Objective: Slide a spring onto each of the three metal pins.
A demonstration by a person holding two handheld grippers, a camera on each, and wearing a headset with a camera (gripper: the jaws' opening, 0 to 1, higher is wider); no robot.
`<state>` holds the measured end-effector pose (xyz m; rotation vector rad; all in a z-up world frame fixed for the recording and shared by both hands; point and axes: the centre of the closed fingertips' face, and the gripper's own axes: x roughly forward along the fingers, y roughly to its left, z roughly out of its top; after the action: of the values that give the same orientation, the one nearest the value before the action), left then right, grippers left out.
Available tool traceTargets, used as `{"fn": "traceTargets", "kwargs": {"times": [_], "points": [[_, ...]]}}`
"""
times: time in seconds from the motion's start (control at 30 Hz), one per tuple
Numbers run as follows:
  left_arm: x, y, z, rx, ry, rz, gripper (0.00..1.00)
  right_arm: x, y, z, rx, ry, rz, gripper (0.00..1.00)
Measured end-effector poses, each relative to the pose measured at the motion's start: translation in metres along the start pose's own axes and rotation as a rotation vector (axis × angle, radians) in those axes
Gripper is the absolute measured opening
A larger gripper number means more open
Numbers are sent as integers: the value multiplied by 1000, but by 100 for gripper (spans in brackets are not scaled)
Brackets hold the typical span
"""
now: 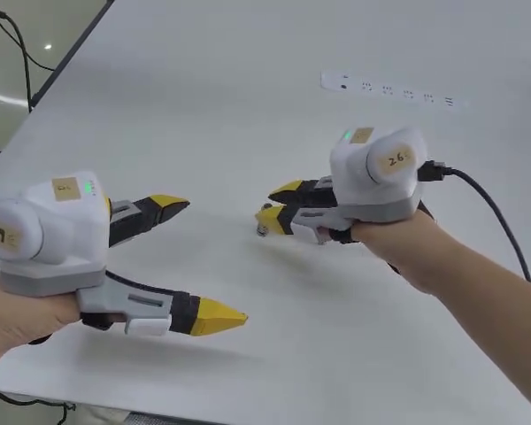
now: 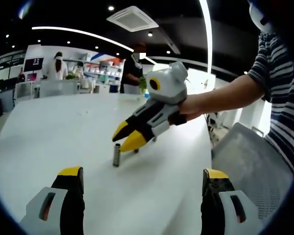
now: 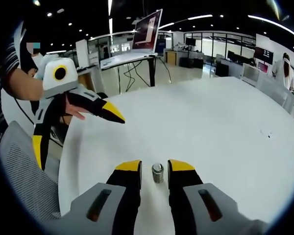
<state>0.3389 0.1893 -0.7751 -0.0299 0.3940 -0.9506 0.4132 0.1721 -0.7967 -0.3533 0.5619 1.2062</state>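
Spring [image 3: 158, 173] stood upright on the counter [image 3: 225, 147], lower centre of the right gripper view, between the narrowly parted fingers of the right gripper [image 3: 155, 166], apparently untouched. Left gripper [image 2: 143, 172], fingers wide apart, was farther off.

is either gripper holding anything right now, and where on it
Nothing is held. The left gripper is wide open; the right gripper has its jaws narrowly apart either side of a small upright spring, a gap showing on each side.
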Motion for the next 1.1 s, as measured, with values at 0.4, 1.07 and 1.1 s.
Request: {"fn": "traceTargets", "kwargs": {"times": [0.4,1.07,1.1], "points": [[3,-2,7,6,-9,-4,98,-19,10,8,-16,-37,1,26],[9,-8,14,11,-13,-18,98,-66,12,-6,4,-110,-22,38],[9,-9,15,12,-12,-20,98,-68,13,-6,11,-116,-22,39]]}}
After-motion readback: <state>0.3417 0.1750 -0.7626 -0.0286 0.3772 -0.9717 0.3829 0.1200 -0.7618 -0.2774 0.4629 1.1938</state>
